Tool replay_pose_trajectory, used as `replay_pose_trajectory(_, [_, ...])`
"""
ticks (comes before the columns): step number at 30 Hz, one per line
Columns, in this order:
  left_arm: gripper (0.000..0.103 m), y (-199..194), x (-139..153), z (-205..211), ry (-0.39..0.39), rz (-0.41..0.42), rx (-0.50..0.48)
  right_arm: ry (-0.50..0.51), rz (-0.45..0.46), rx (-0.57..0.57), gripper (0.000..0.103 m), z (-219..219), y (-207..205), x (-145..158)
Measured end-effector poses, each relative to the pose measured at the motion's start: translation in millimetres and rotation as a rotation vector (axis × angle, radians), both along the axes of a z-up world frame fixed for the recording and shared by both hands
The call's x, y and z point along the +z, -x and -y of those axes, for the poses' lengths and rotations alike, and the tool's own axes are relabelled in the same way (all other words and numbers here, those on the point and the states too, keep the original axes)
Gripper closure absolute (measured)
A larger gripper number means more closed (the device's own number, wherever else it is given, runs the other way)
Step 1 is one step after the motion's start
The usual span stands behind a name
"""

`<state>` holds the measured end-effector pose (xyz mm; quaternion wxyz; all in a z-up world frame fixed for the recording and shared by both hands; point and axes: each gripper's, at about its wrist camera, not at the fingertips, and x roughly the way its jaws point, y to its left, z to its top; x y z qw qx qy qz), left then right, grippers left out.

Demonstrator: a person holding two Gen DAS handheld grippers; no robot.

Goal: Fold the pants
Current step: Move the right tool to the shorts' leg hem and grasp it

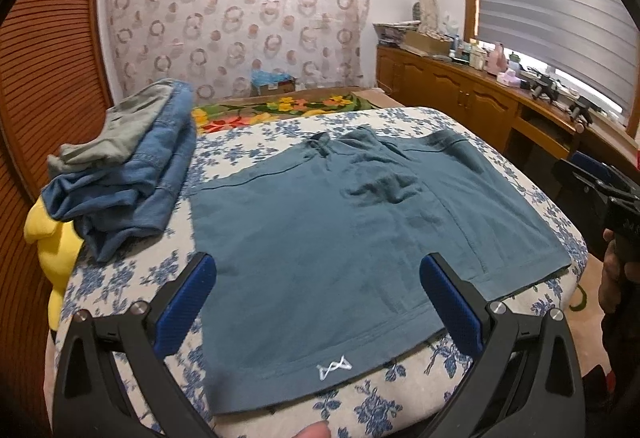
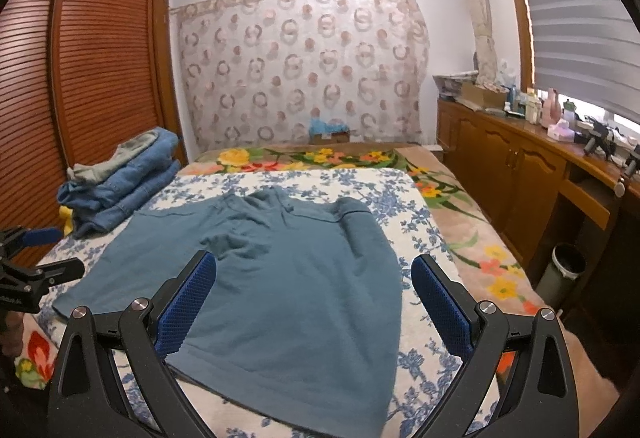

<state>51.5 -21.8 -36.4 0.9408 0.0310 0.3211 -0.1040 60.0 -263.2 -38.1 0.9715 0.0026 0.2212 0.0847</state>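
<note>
Teal pants [image 1: 320, 238] flat, left gripper [image 1: 318, 302], right gripper [image 2: 312, 302] spread.

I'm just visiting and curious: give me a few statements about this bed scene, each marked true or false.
1. The teal shorts lie spread flat on the flowered bedspread. True.
2. The left gripper is clamped on the shorts. False: its jaws are wide open, holding nothing.
3. A pile of clothes sits beside the wardrobe. True.
4. The right gripper holds a sock. False: it is open and empty.
5. The shorts are already folded in half. False: both legs lie side by side.
</note>
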Motion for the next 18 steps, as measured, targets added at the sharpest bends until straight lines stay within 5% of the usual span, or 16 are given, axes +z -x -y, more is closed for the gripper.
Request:
replay_pose_trajectory(10, [0.0, -26.1, -7.8, 15.2, 0.044, -0.058, -0.078, -0.005, -0.061, 0.076, 0.009, 22.4, -34.5, 3.0])
replay_pose_trajectory(18, [0.0, -48.8, -5.8, 19.6, 0.068, -0.076, -0.104, 0.016, -0.144, 0.123, 0.033, 39.0, -86.7, -3.8])
